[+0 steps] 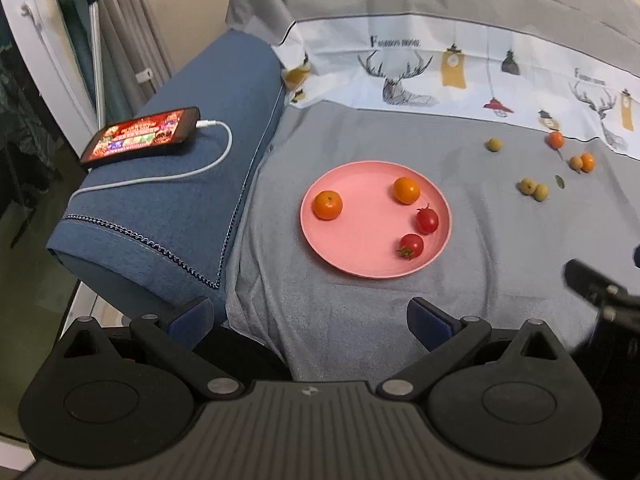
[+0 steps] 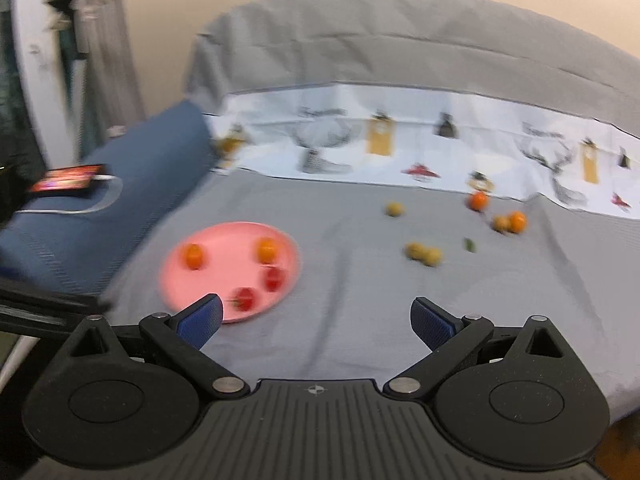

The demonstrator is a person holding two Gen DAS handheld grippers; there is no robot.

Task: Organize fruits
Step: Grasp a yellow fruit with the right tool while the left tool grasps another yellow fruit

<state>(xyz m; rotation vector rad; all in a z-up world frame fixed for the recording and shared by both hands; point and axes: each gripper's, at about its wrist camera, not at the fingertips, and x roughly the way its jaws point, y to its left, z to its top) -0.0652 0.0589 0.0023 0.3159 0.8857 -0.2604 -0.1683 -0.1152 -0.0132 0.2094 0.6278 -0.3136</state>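
Black plastic left gripper (image 1: 310,316) and right gripper (image 2: 316,316), identical in build. Blue textured pads on the fingers (image 1: 430,320), carried on angular black linkage arms. Silver round pivot screws at each joint. Two large round housings either side of a ribbed grey centre plate, marked with a small crosshair emblem.

"Fashion home" on white printed cloth (image 1: 440,76)
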